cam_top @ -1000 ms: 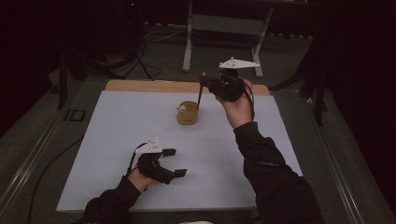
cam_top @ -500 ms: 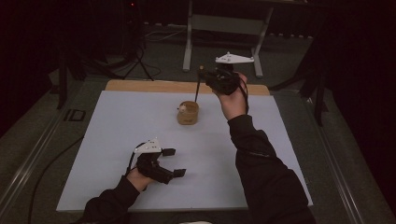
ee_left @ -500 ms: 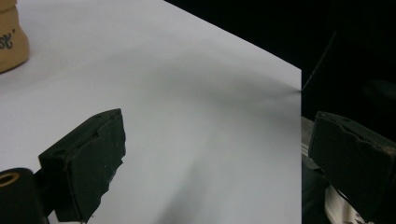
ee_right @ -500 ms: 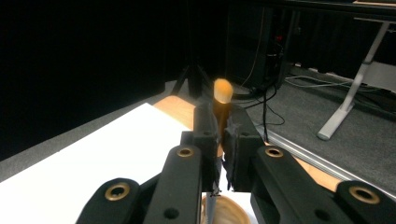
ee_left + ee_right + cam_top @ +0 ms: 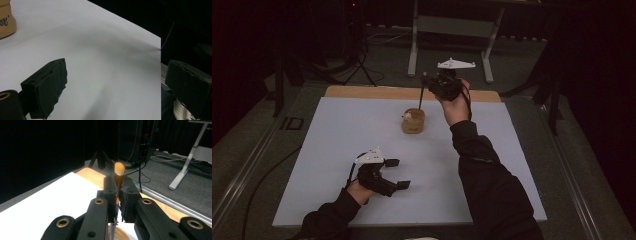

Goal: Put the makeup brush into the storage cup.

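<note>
1. While our right gripper pinches it, the slim wooden-handled tool stands upright, its rounded tan end uppermost.
2. Its thin lower end hangs over the squat tan wooden cup, at the gripper's seven o'clock.
3. Our left gripper rests spread on the smooth white tabletop.

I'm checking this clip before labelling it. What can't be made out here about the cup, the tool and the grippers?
- Wooden cup: its inside, too small in the high view; its lettering, cut by the left gripper view's edge.
- Wooden-handled tool: its lower end, hidden behind the right gripper in its own view, dark and tiny from above; whether it touches the cup is unclear.
- Left gripper: one jaw partly cut off.
</note>
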A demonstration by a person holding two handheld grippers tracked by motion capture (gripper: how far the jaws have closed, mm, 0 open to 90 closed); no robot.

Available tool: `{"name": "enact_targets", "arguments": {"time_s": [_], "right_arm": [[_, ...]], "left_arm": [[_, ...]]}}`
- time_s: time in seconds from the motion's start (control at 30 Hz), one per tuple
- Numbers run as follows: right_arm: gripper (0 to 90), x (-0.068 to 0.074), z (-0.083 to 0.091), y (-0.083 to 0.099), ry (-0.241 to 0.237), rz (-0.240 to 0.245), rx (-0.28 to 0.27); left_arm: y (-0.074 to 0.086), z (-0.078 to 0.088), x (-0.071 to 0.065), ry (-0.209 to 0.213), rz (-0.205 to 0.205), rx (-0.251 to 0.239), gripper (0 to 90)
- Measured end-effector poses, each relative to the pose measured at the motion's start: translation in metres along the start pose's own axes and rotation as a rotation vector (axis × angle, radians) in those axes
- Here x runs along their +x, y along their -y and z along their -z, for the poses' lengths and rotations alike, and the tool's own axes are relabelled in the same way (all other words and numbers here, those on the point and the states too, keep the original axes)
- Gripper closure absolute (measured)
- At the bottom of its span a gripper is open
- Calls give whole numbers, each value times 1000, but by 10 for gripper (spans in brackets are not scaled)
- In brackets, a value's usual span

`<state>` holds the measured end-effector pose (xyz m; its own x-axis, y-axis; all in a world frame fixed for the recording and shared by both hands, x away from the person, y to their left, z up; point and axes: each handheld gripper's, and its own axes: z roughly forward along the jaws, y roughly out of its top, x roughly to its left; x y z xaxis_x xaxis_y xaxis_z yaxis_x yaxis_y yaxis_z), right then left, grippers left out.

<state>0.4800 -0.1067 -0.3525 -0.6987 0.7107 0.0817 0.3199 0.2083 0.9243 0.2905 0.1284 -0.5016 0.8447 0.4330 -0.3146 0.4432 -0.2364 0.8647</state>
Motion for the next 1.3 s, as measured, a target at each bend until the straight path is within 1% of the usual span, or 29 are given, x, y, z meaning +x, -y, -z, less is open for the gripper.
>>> {"name": "enact_targets", "arguments": {"time_s": [0.2, 0.4, 0.57, 0.7, 0.83, 0.97, 1.17, 1.2, 1.3], "right_arm": [[844, -4, -11, 7, 7, -20, 22], [844, -7, -21, 16, 17, -39, 38], [844, -8, -28, 23, 21, -44, 52], [843, -7, -34, 29, 21, -58, 69], [843, -8, -40, 35, 23, -75, 105], [843, -8, -45, 42, 40, -73, 122], [842, -10, -51, 50, 35, -88, 146], [842, -10, -53, 53, 32, -92, 160], [841, -10, -57, 57, 28, -80, 184]], "left_arm": [[0, -1, -1, 6, -10, 4, 48], [0, 1, 0, 16, 6, -10, 48], [0, 1, 0, 11, -2, -7, 48], [0, 1, 0, 13, -1, -9, 48], [0, 1, 0, 11, -3, -7, 48], [0, 1, 0, 12, -3, -5, 48], [0, 1, 0, 15, -7, -2, 48], [0, 1, 0, 17, -5, -1, 48], [0, 0, 0, 18, 2, 0, 48]]}}
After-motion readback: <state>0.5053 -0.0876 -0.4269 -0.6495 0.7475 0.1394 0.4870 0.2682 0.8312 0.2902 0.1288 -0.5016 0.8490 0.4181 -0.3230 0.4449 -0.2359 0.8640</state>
